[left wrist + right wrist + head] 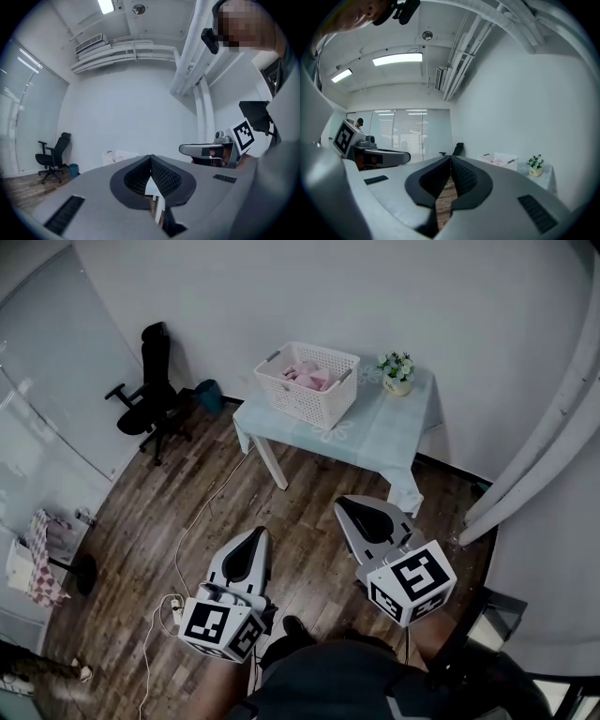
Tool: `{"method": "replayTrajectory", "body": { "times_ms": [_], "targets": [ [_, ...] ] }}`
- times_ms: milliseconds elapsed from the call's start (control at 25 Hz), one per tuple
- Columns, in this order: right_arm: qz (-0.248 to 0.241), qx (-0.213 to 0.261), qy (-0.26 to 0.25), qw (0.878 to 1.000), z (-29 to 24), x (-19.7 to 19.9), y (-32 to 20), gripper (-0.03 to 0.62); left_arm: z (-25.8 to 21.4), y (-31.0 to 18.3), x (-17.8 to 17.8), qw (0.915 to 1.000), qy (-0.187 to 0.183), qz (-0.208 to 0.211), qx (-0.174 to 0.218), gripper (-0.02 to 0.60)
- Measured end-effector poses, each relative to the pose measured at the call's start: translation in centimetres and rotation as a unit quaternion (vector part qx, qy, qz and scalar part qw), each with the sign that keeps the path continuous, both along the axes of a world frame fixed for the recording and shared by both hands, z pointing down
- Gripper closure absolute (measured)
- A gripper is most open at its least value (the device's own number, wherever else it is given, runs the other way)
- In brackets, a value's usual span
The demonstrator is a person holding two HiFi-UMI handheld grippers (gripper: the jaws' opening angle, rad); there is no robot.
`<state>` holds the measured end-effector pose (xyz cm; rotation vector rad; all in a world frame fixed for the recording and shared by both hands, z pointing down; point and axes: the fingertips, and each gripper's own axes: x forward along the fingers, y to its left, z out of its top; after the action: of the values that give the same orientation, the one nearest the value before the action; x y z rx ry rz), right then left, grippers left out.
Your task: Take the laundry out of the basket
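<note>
The white lattice basket (307, 382) stood on the pale table (375, 432) well ahead of both sets of jaws, and I could see pink laundry (309, 377) lying inside it, below the rim. From the left gripper view the basket (117, 157) sat beyond the tips and a little to their left. From the right gripper view it (499, 161) sat beyond the tips and to their right, so it lay ahead and between the two lines of aim. A small pot of white flowers (397, 373) stood on the same table just beside the basket, further to the right of the right jaws (536, 165). My left gripper (261, 532) had its jaws clenched, ribbed pads meeting at the tip with nothing caught between them (151, 157). My right gripper (345, 505) was likewise pressed closed and empty (450, 158). Both were well apart from the basket and over the wooden floor (187, 493). Far off to the left of the left jaws I saw a black office chair (150, 390) with a teal bin (210, 395) beside it. The only print I could make out was the black-and-white square marker pattern on each gripper's cube; it carried no letters I could read.
</note>
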<state>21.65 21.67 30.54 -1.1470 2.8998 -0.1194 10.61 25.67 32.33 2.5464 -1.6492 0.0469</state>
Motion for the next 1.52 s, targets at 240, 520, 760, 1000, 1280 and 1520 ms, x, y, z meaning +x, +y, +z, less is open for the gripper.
{"method": "replayTrajectory", "body": {
  "times_ms": [240, 520, 760, 1000, 1280, 1520],
  "targets": [
    [0.013, -0.002, 0.0, 1.0, 0.4, -3.8, -5.1, 0.577, 0.9, -5.3, -4.3, 0.9999, 0.012, 0.002, -0.001, 0.572],
    [0.029, 0.004, 0.017, 0.999, 0.1, -10.4, -10.2, 0.577, 0.2, -10.6, -11.5, 0.9997, 0.021, 0.008, 0.014, 0.572],
    [0.033, 0.004, 0.026, 0.999, 0.5, -16.1, -14.3, 0.577, 0.6, -14.7, -18.1, 0.9994, 0.028, 0.002, 0.017, 0.572],
    [0.039, 0.005, 0.037, 0.999, 0.5, -21.2, -17.5, 0.577, 1.1, -17.6, -22.9, 0.9993, 0.032, 0.013, 0.013, 0.572],
    [0.042, 0.001, 0.053, 0.998, 0.9, -24.3, -20.3, 0.577, 1.9, -20.9, -26.1, 0.9988, 0.044, 0.021, 0.006, 0.572],
    [0.039, 0.0, 0.051, 0.998, 1.2, -24.3, -24.3, 0.577, 2.4, -24.9, -26.1, 0.9986, 0.049, 0.017, -0.002, 0.572]
  ]
}}
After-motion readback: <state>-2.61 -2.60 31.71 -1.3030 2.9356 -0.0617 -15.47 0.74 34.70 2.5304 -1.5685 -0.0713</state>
